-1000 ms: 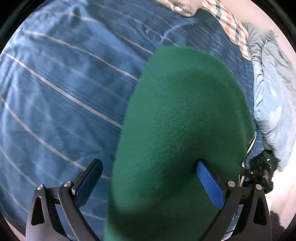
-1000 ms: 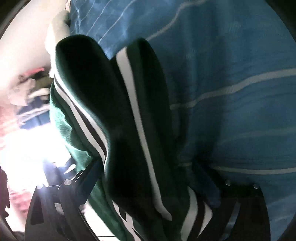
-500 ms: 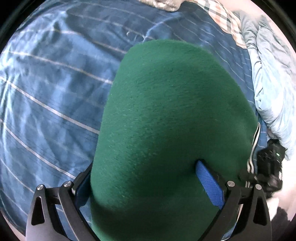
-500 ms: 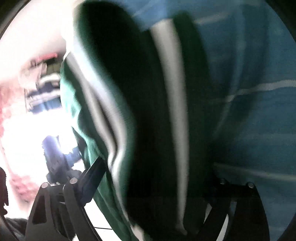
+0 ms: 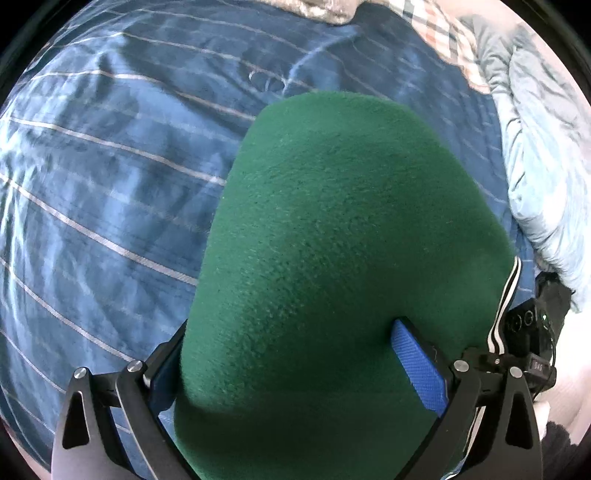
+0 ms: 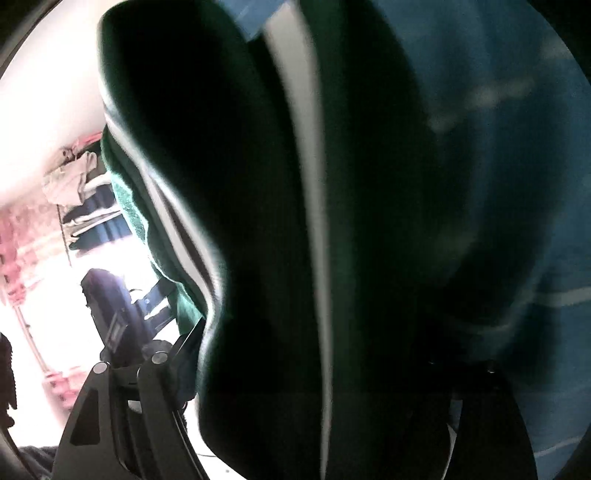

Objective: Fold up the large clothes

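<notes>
A green fleece garment (image 5: 332, 266) with white and black stripes at its edge (image 5: 506, 306) hangs over my left gripper (image 5: 295, 354), lifted above the blue striped bedsheet (image 5: 110, 184). The jaws stand wide apart with the cloth draped between them; the blue right pad (image 5: 417, 362) shows, the left finger is mostly hidden. In the right wrist view the same garment (image 6: 332, 258) is dark and blurred, with a white stripe (image 6: 314, 221), and covers my right gripper (image 6: 325, 387). Its right finger is lost in shadow.
A light blue crumpled duvet (image 5: 539, 155) and a plaid cloth (image 5: 443, 33) lie at the bed's far right. The other gripper's body (image 5: 528, 332) shows at the right. A bright room with hanging clothes (image 6: 81, 192) lies left of the bed.
The green garment has spread left over my left gripper's left finger. In the right wrist view the garment has swung closer, filling and darkening the frame with motion blur.
</notes>
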The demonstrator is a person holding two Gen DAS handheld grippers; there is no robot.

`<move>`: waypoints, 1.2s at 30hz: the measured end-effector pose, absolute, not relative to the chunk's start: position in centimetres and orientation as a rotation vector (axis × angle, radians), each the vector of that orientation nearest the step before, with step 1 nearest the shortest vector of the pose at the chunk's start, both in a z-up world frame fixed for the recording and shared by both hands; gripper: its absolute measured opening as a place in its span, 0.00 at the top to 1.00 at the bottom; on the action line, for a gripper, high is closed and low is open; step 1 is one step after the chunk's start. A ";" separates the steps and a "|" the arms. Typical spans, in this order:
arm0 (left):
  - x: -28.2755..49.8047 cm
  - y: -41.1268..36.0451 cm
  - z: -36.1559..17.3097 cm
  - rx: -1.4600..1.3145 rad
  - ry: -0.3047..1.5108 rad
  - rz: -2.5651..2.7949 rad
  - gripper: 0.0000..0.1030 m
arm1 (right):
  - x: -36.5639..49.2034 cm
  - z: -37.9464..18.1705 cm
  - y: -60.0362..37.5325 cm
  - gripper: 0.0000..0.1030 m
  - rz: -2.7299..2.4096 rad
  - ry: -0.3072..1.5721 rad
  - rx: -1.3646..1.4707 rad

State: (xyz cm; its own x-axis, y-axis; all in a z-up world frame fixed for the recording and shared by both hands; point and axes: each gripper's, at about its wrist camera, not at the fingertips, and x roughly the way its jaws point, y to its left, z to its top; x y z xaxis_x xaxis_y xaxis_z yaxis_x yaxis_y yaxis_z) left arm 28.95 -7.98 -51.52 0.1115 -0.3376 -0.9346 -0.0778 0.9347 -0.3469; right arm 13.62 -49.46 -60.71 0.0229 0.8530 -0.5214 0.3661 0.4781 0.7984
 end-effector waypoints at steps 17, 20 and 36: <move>37.0 -1.3 -38.7 -0.391 1.278 -0.527 0.02 | 16.9 -40.7 -47.9 0.51 0.391 1.312 1.109; 40.1 0.9 -35.5 -0.369 1.228 -0.514 0.02 | 20.9 -37.6 -47.4 0.51 0.428 1.262 1.117; 70.0 6.4 -33.6 -0.363 1.035 -0.373 0.02 | 60.1 -36.4 -41.7 0.52 0.619 1.144 1.059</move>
State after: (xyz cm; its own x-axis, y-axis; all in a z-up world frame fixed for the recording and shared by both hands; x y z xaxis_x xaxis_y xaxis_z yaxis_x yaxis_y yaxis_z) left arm 69.98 6.42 -33.61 0.4594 -0.4630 -0.7580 0.1275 0.8790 -0.4595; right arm 60.15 -41.68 -36.41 0.3351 0.8431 -0.4206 0.1092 0.4086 0.9061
